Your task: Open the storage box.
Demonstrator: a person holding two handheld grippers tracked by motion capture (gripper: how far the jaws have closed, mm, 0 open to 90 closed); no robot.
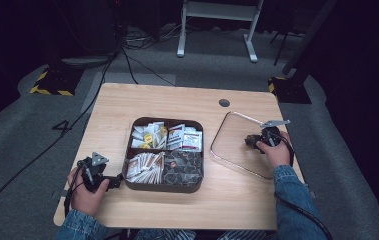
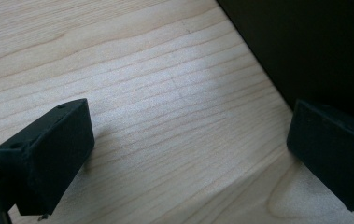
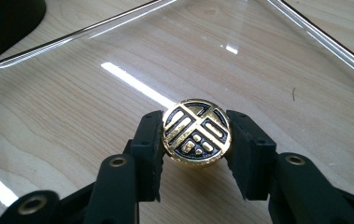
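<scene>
1. The right tongs [image 3: 196, 135] are gripping the round gold-and-black knob [image 3: 196, 132] of the clear glass lid [image 3: 118, 60], one pad on each side. The lid is lying flat on the surface [image 1: 177, 100], just right of the dark compartment box [image 1: 164, 187].
2. The lid looks to be getting set down, so I would be keeping the squeeze even and the lid level until its rim is resting all round, then letting go without dragging it.
3. The left tongs [image 2: 184, 154] are standing open with nothing between them, low over bare wood beside the box's dark wall [image 2: 315, 42].
4. In the high view the left tongs [image 1: 117, 179] are sitting by the box's near left corner.
5. The person's right hand [image 1: 276, 152] is covering most of the knob from above.
6. The packets in the box [image 1: 167, 137] are too small to read, and whether the lid's whole rim is touching the wood is hard to tell.
</scene>
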